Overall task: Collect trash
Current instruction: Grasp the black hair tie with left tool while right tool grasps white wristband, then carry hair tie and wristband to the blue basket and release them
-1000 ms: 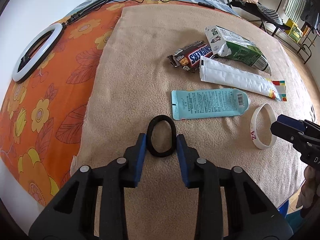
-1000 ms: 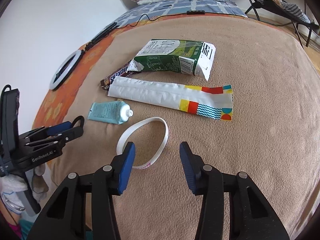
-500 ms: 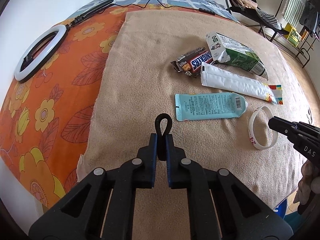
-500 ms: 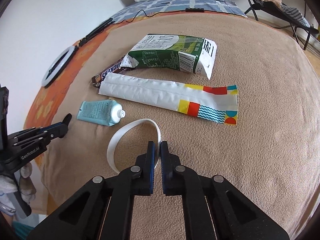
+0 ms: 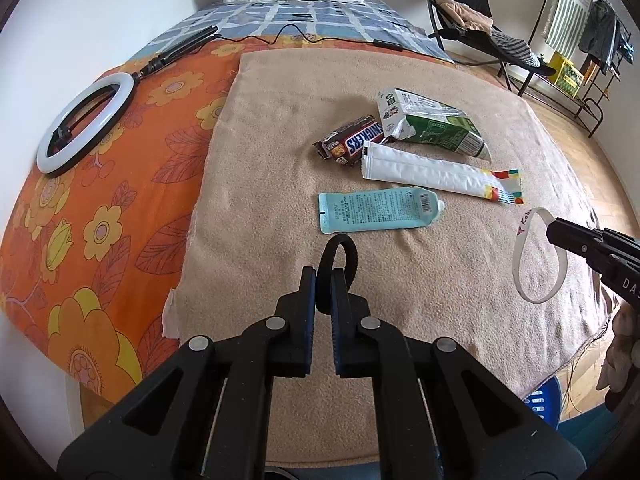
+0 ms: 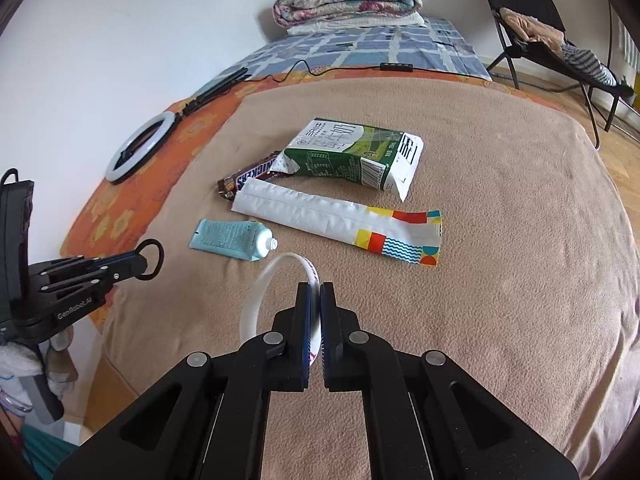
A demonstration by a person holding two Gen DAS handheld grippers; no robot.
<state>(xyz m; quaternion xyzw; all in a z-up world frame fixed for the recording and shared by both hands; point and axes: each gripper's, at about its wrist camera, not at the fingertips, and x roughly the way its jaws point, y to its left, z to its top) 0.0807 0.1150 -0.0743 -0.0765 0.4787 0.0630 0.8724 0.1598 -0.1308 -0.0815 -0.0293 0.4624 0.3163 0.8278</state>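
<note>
Both bands have left the tan fleece blanket [image 5: 280,160] since a second ago: my left gripper [image 5: 323,280] is clamped on the black elastic hair tie [image 5: 340,246], my right gripper [image 6: 315,292] on the white silicone wristband [image 6: 256,292]. The wrappers, teal tube [image 6: 228,238] and green carton [image 6: 352,152] lie uncollected beyond.

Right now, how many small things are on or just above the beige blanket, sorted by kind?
Bands held in grippers: 2, black hair tie, white wristband
Wrappers: 2, Snickers wrapper, white wrapper
Cartons: 1, green carton
Tubes: 1, teal tube
Total: 6
</note>
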